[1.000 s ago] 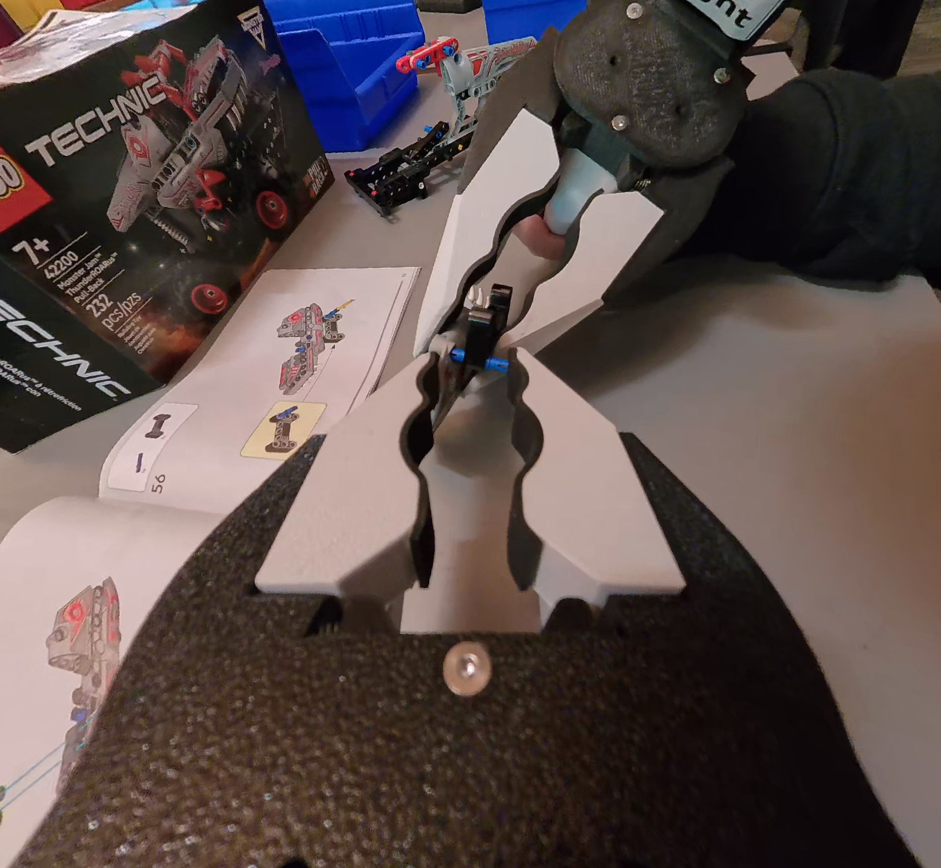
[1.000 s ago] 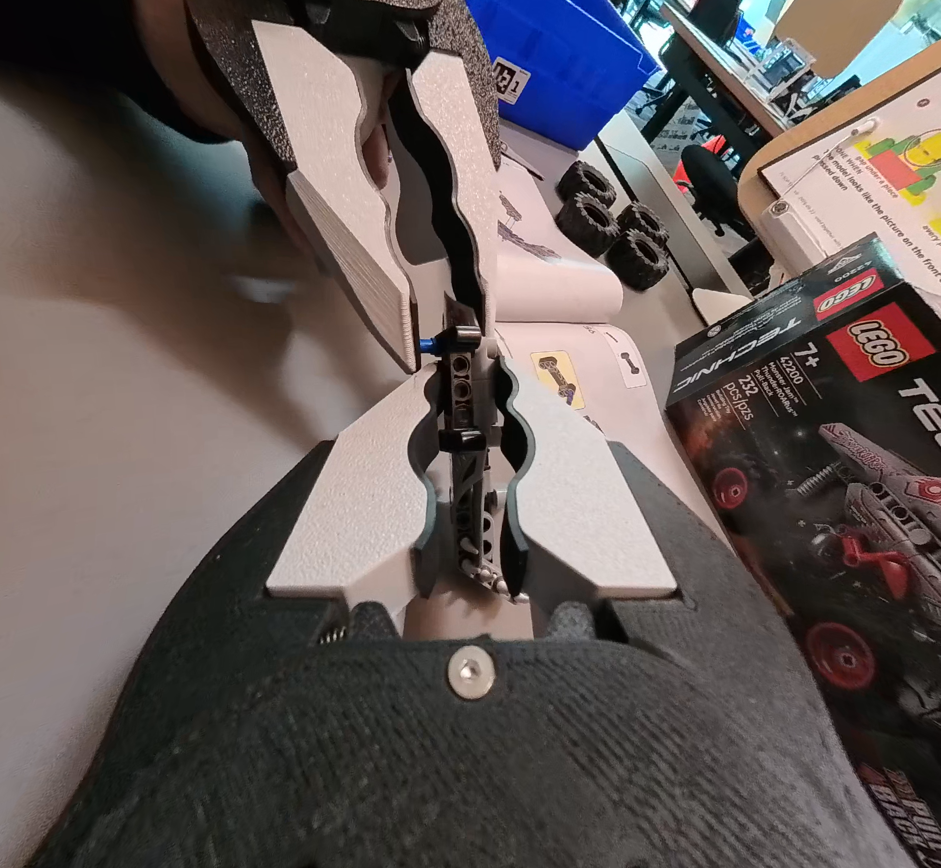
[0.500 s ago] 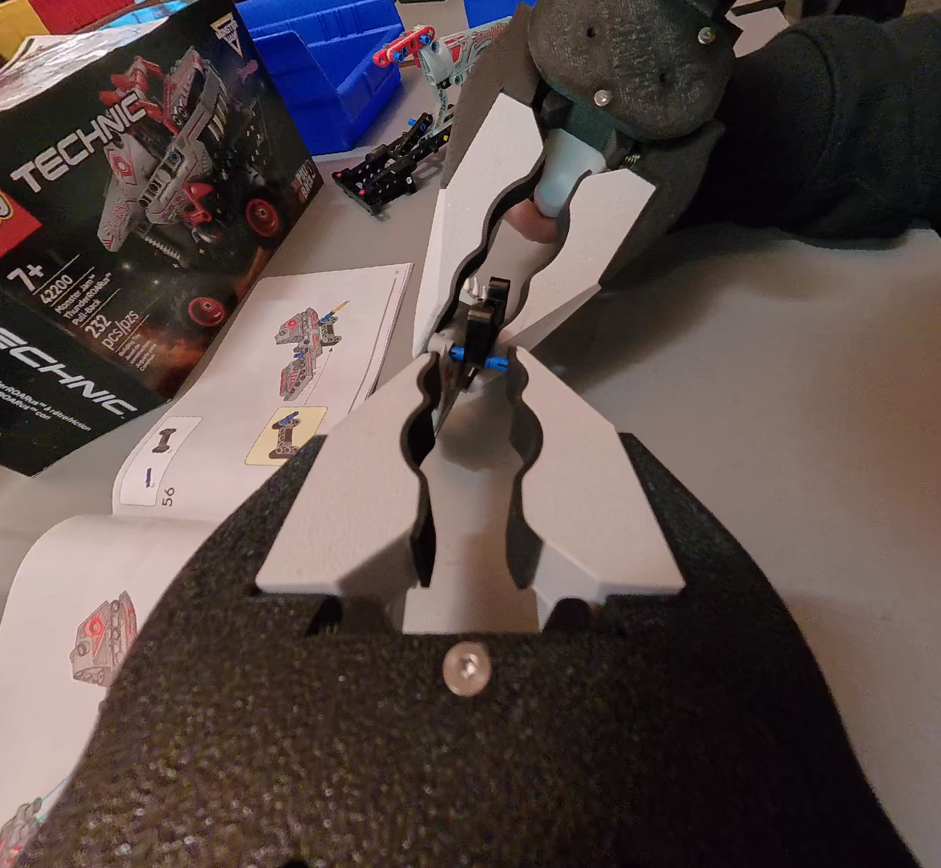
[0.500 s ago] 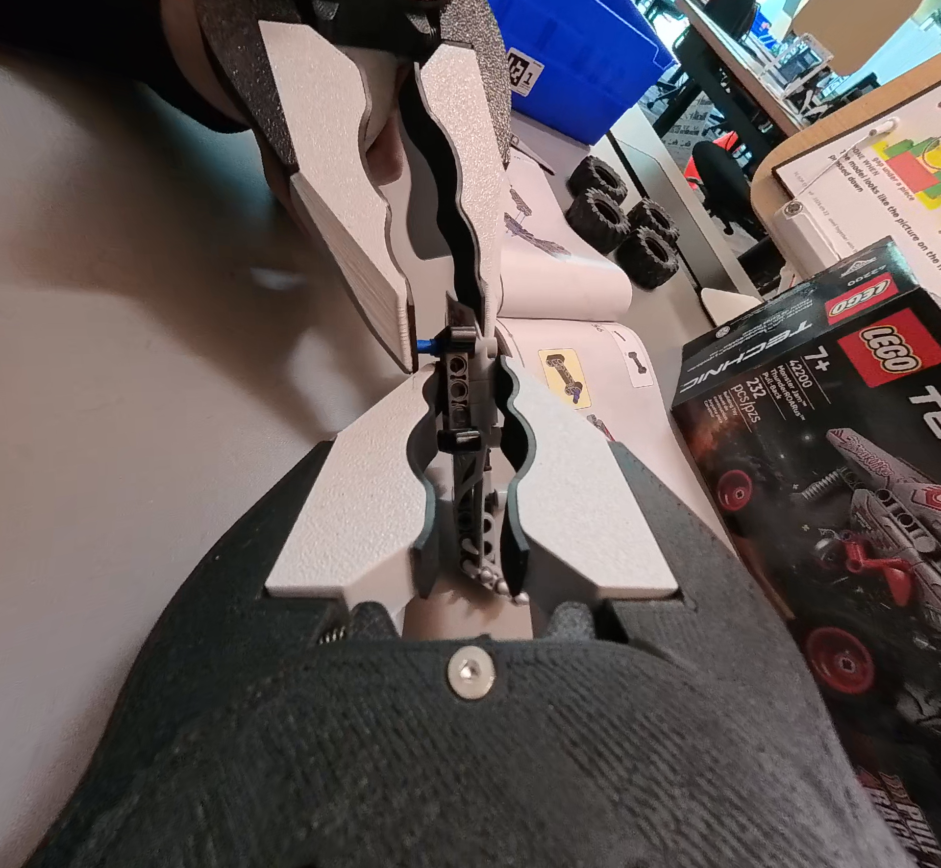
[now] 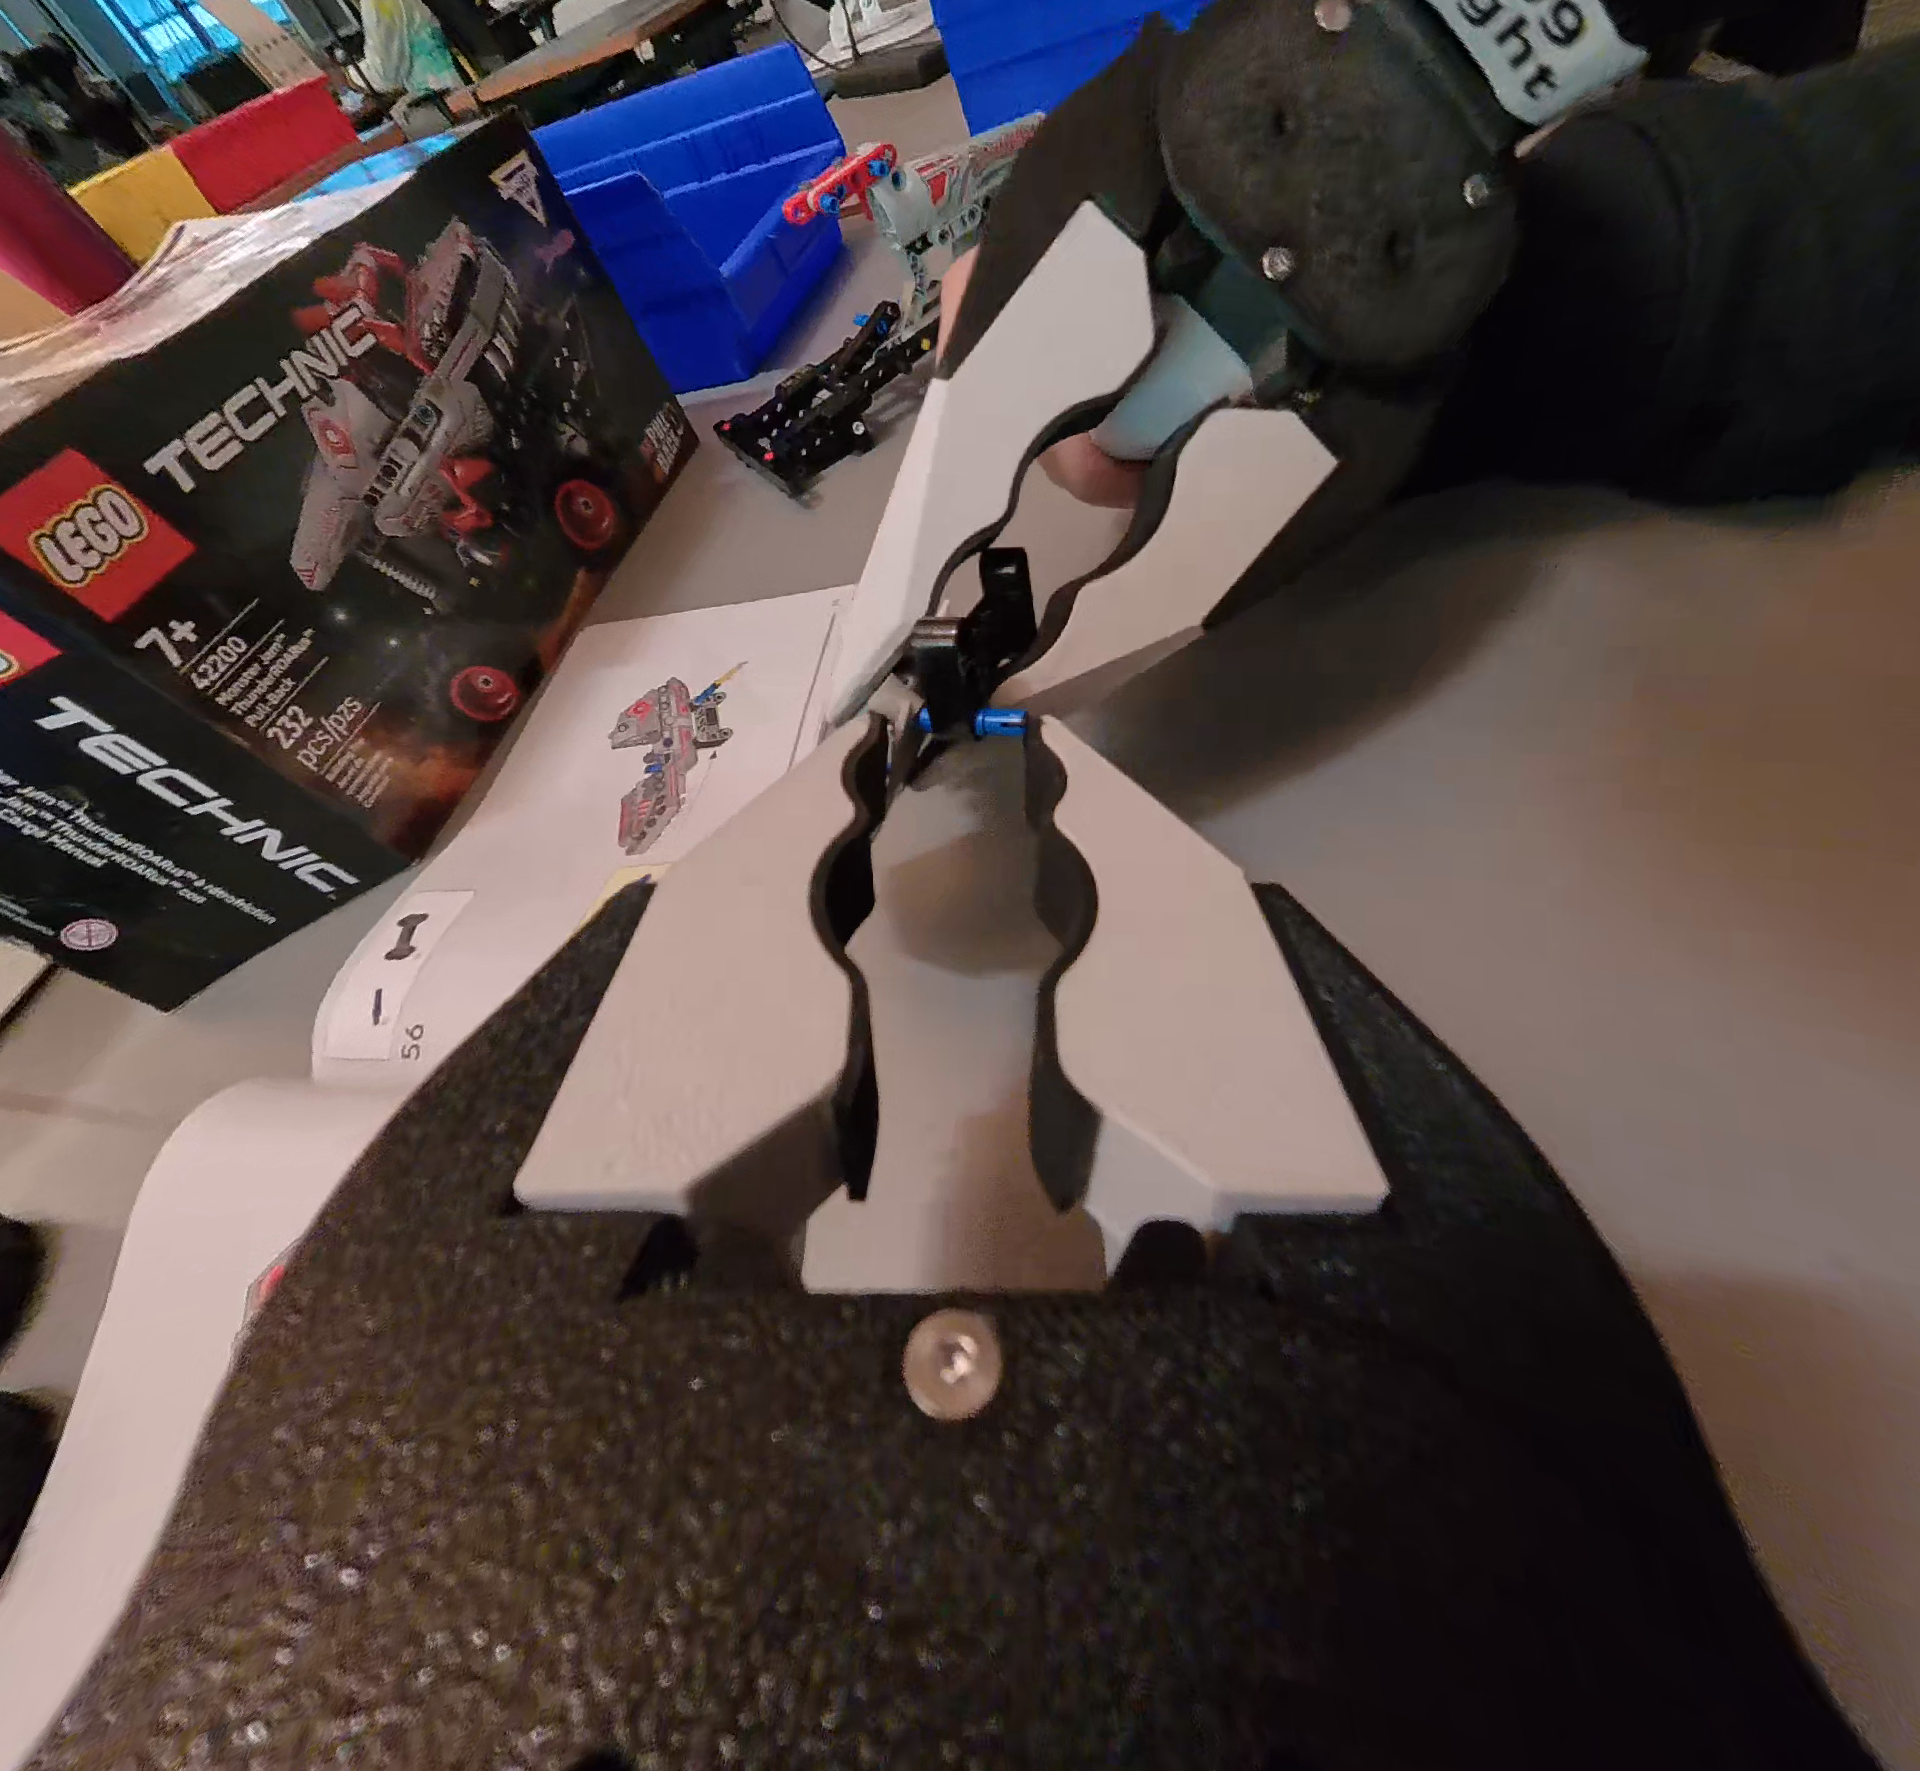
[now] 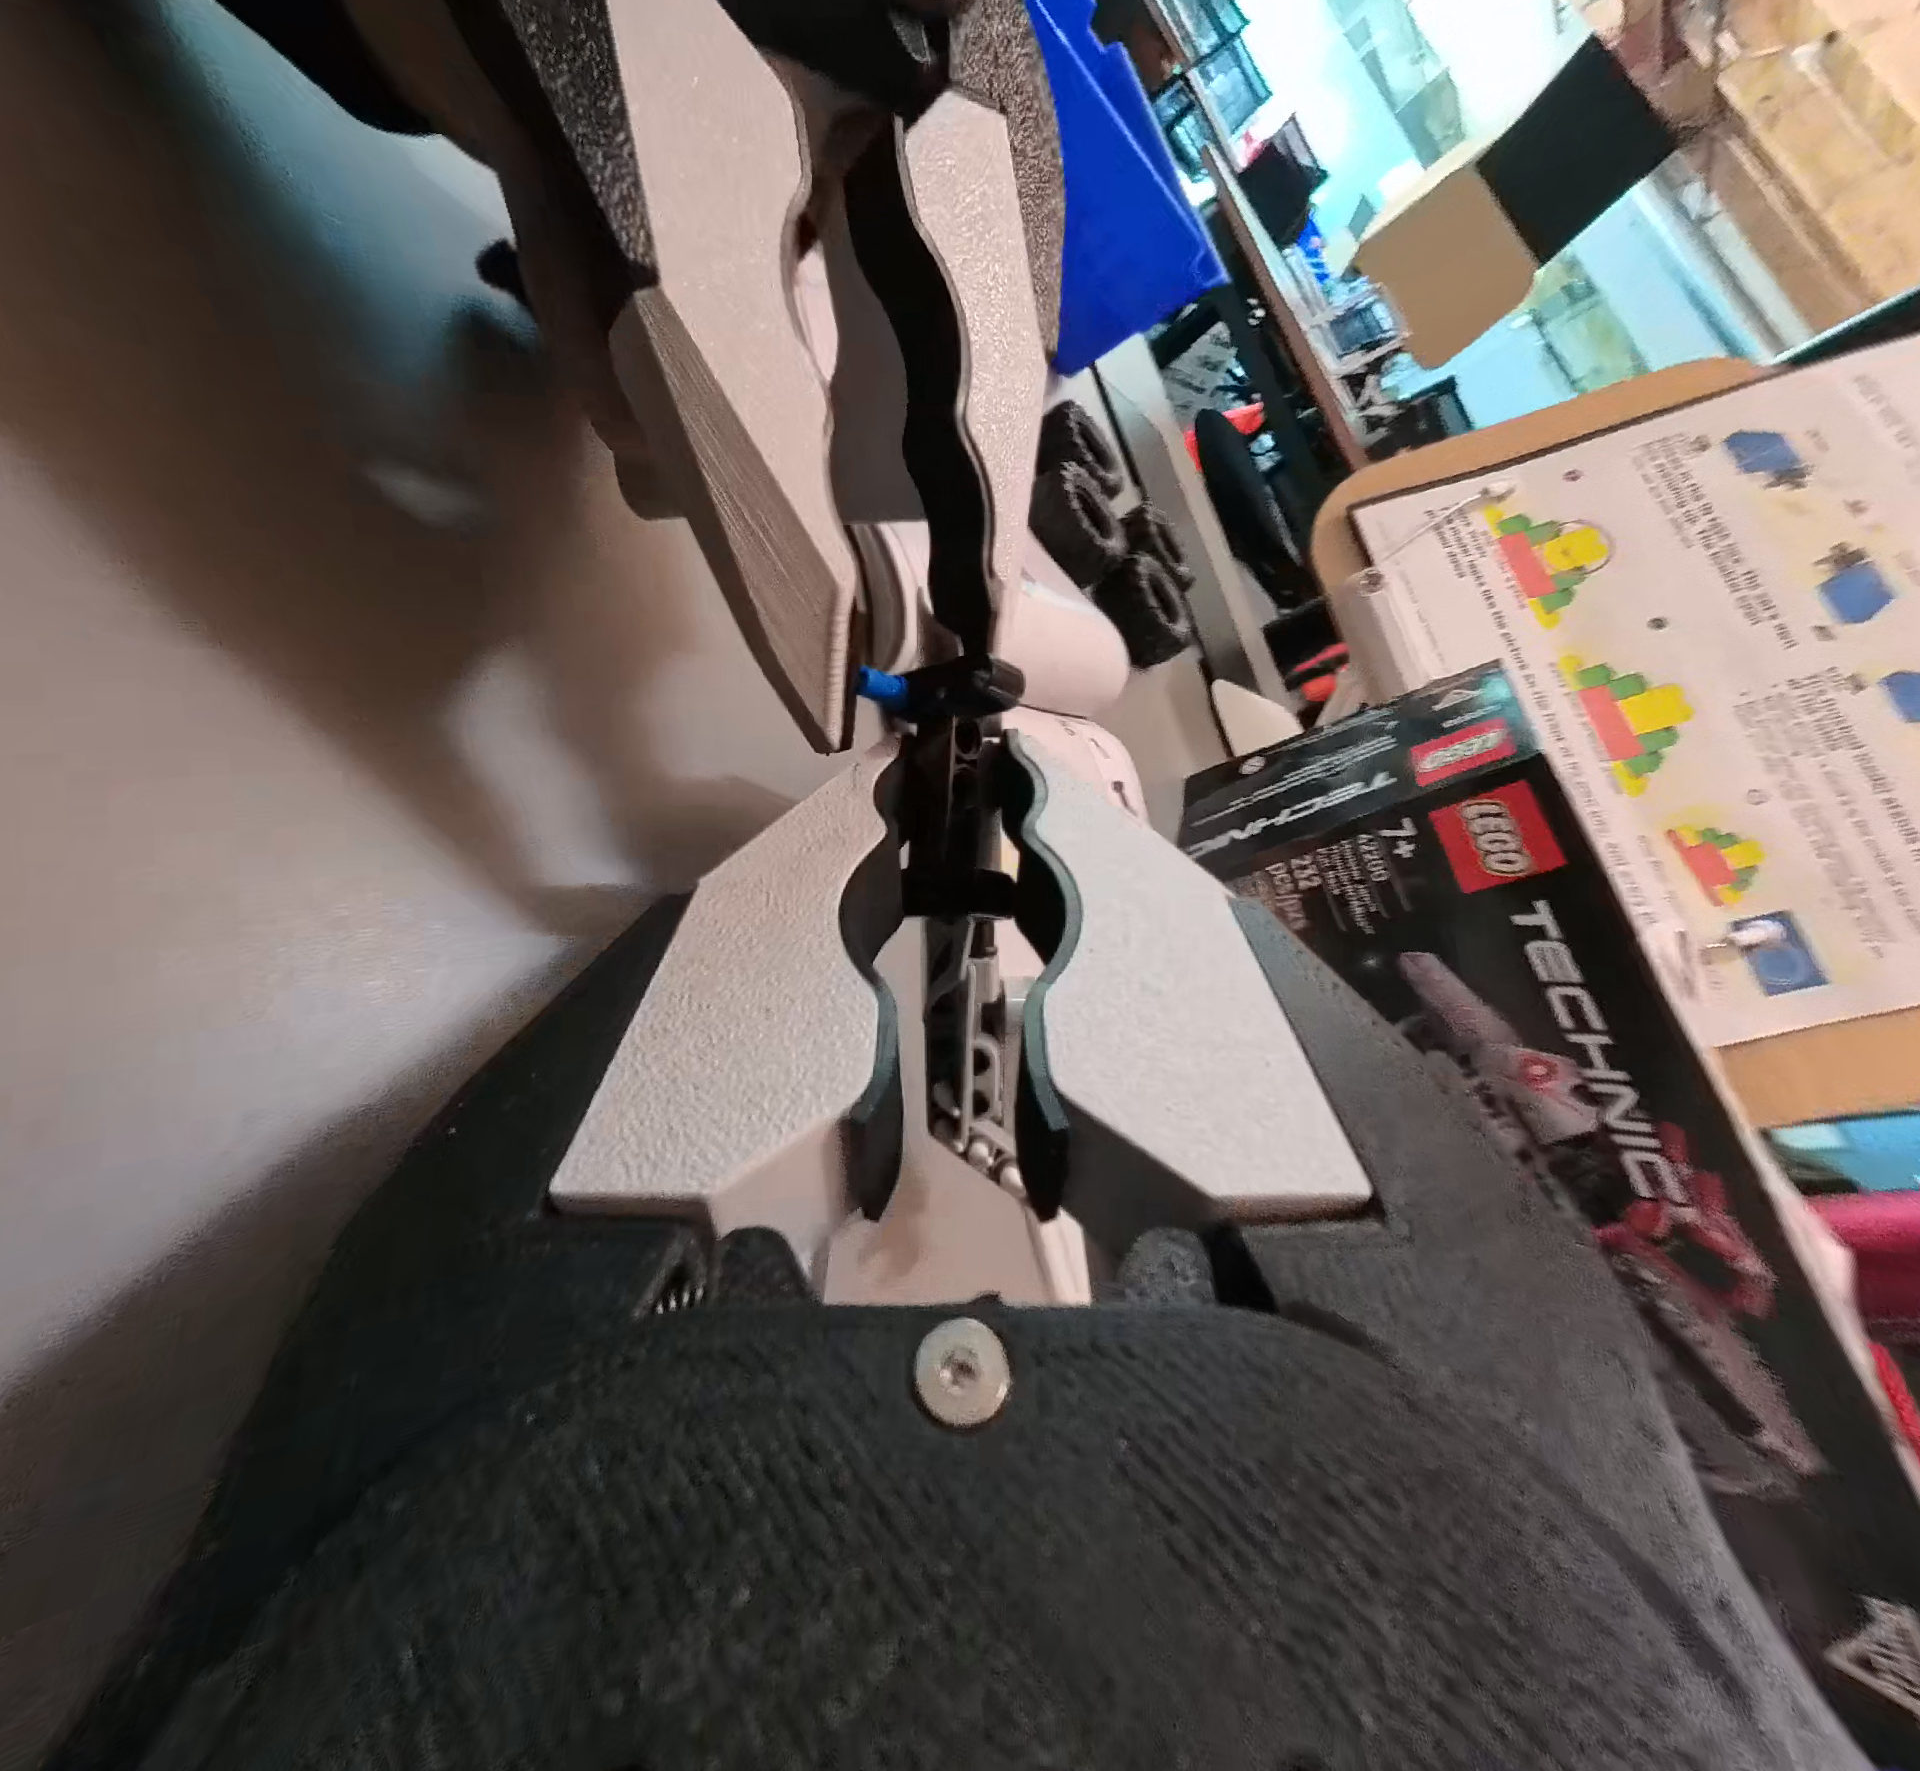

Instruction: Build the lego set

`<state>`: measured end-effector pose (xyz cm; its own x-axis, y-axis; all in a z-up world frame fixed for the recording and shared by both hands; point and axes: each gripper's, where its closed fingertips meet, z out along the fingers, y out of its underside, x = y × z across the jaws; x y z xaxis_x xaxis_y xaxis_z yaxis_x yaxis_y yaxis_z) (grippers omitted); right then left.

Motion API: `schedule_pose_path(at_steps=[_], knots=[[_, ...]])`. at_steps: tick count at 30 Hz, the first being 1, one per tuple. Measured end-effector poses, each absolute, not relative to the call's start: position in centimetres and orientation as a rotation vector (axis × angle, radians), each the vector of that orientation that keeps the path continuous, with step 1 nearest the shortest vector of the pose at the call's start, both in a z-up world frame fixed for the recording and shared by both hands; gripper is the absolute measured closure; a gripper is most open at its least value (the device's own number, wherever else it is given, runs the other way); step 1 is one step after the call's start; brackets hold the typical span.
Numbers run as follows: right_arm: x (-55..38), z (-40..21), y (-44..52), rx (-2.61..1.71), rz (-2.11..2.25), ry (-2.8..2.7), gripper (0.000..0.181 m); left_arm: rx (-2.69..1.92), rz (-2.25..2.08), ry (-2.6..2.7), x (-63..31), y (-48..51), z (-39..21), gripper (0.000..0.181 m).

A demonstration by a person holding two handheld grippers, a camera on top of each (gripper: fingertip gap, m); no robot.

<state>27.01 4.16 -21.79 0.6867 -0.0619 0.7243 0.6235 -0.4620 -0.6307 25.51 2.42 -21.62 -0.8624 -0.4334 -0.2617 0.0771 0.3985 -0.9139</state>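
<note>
Above the grey table (image 5: 1558,890), the right hand-held gripper (image 6: 951,786) clamps a black beam assembly (image 6: 945,848); the left hand-held gripper (image 5: 956,734), part-open, pinches its short blue plastic pin (image 5: 997,720). Slight misalignment could pop the pin loose.

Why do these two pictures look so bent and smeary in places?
Left wrist view: wide-angle bending tilts the set box; the tongs look sharp. Right wrist view: motion blur smears the table, and bright windows wash out.
</note>
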Motion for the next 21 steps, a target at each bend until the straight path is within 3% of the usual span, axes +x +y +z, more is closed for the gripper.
schedule_pose_path(at_steps=[1, 14, 21], knots=[[27.0, -21.6, 4.2, -1.883, -0.879, -0.443, 0.168, -0.313, -1.484, 2.178, 25.6, 2.4, -21.4, 0.157], [27.5, -21.4, 4.0, -1.886, -0.687, -0.311, 0.168, -0.284, -1.398, 2.119, 26.4, 2.7, -20.9, 0.154], [26.3, -19.6, 3.3, -2.011, -0.243, -0.069, 0.169, -0.323, -1.552, 2.163, 25.4, 2.7, -18.6, 0.156]])
